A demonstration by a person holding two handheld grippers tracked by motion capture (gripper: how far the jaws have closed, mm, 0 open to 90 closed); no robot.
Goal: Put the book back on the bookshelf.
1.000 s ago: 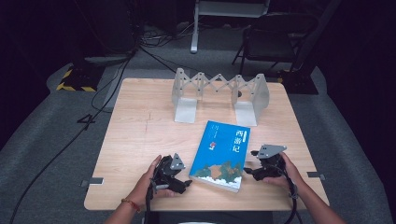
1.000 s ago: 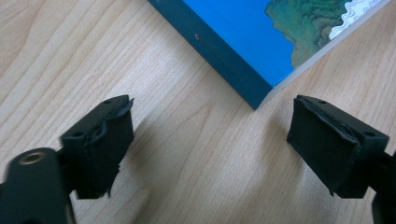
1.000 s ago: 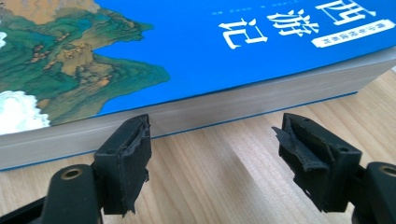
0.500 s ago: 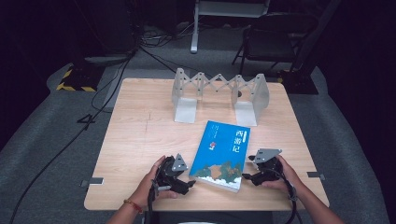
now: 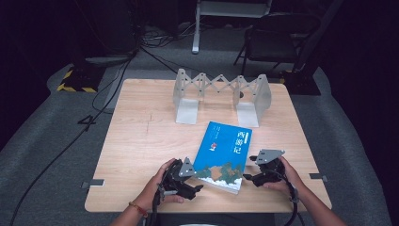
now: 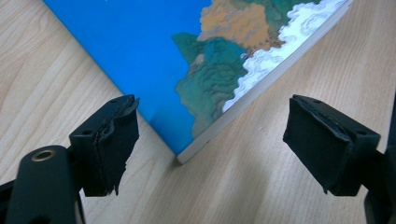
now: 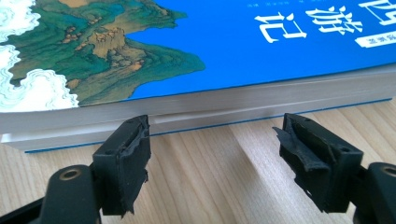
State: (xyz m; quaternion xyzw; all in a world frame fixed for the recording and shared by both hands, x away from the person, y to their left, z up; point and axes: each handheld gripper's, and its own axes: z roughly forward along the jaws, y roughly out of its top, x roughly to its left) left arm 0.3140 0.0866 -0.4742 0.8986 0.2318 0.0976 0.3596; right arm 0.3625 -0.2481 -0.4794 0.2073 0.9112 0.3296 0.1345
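Note:
A blue book (image 5: 225, 153) with white characters and a landscape picture lies flat on the wooden table (image 5: 141, 141), near the front edge. My left gripper (image 5: 194, 182) is open at the book's near-left corner. In the left gripper view that corner of the book (image 6: 187, 56) lies between and just beyond the wide-apart jaws of the gripper (image 6: 212, 140), touching neither. My right gripper (image 5: 250, 177) is open at the book's right long edge. In the right gripper view the gripper (image 7: 215, 154) faces the page edge of the book (image 7: 210, 46), its pads apart from it.
A grey accordion-style rack (image 5: 221, 94) stands across the back of the table, beyond the book. A chair (image 5: 273, 42) and cables (image 5: 117, 80) are on the dark floor behind. The table's front edge runs just below both hands.
My left gripper has moved a little to the right, up to the book's near-left corner. The right gripper and the book have stayed put.

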